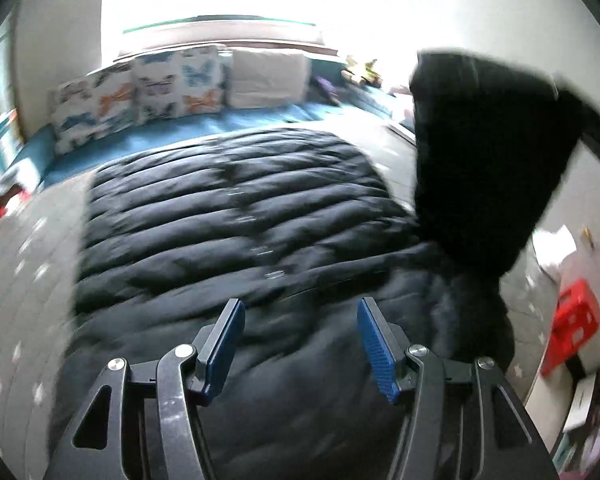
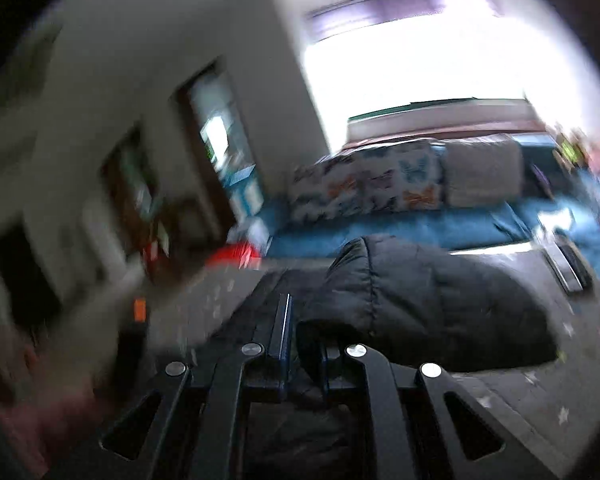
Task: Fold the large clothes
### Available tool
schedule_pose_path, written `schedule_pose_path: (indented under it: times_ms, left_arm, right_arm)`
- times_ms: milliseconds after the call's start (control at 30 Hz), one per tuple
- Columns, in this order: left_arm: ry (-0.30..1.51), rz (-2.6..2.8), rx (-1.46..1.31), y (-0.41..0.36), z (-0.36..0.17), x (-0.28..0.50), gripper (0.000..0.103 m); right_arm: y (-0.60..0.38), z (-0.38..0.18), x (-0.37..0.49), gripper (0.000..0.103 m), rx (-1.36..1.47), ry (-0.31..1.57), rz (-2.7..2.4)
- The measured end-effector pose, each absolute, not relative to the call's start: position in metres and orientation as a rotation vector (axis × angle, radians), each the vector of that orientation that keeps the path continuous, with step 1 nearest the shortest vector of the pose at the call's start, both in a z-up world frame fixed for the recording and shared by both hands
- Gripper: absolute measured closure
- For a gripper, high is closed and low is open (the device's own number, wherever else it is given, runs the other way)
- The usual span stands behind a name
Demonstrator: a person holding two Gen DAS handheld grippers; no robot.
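Observation:
A large black quilted puffer jacket point(image 1: 236, 216) lies spread flat on a grey star-patterned bed cover point(image 1: 24, 280). My left gripper point(image 1: 300, 320) is open and empty, its blue pads just above the jacket's near part. On the right a black sleeve point(image 1: 480, 152) is lifted up off the bed. In the right wrist view my right gripper point(image 2: 304, 332) is shut on that sleeve point(image 2: 420, 304), whose black fabric bunches between and past the fingers. The view is blurred.
Butterfly-print pillows point(image 1: 140, 92) and a cream pillow point(image 1: 266, 78) sit on a blue sheet point(image 1: 260, 120) at the far end under a bright window. A red crate point(image 1: 572, 328) stands off the bed at right. A dark doorway point(image 2: 216, 132) is to the left.

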State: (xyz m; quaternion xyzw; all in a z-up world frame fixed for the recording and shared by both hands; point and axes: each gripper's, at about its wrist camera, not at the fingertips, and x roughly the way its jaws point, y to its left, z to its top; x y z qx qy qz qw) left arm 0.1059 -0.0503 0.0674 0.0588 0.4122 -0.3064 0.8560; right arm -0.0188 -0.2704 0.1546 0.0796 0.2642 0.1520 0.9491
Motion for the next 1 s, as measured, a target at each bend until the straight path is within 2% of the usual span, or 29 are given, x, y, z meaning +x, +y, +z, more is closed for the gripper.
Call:
schedule_pose_path:
  times_ms: [133, 233, 300, 333, 567, 767, 867, 1000]
  left_arm:
    - [0.851, -0.574, 0.035, 0.02, 0.065, 0.101, 0.041]
    - [0.87, -0.541, -0.025, 0.059, 0.054, 0.097, 0.041]
    - [0.879, -0.542, -0.066, 0.078, 0.045, 0.093, 0.041]
    - [0.88, -0.548, -0.079, 0.082, 0.042, 0.09, 0.041]
    - [0.869, -0.574, -0.124, 0.098, 0.025, 0.081, 0.038]
    - [0.857, -0.57, -0.088, 0.082, 0.016, 0.078, 0.03]
    - [0.849, -0.565, -0.066, 0.075, 0.011, 0.076, 0.025]
    - [0.842, -0.547, -0.037, 0.066, 0.004, 0.075, 0.024]
  right_arm:
    - [-0.175, 0.104, -0.013, 0.089, -0.122, 0.667, 0.378]
    - [-0.13, 0.039, -0.004, 0.086, -0.238, 0.836, 0.435]
    - [-0.118, 0.005, -0.001, 0.074, -0.281, 0.902, 0.429]
    - [-0.117, -0.001, -0.001, 0.073, -0.292, 0.904, 0.423]
    - [-0.135, 0.041, -0.015, 0.057, -0.147, 0.878, 0.44]
    - [-0.169, 0.06, -0.017, 0.056, -0.044, 0.821, 0.305]
    - [-0.187, 0.051, 0.0, 0.056, -0.055, 0.834, 0.146]
    - [-0.184, 0.03, 0.029, 0.056, -0.056, 0.873, 0.129]
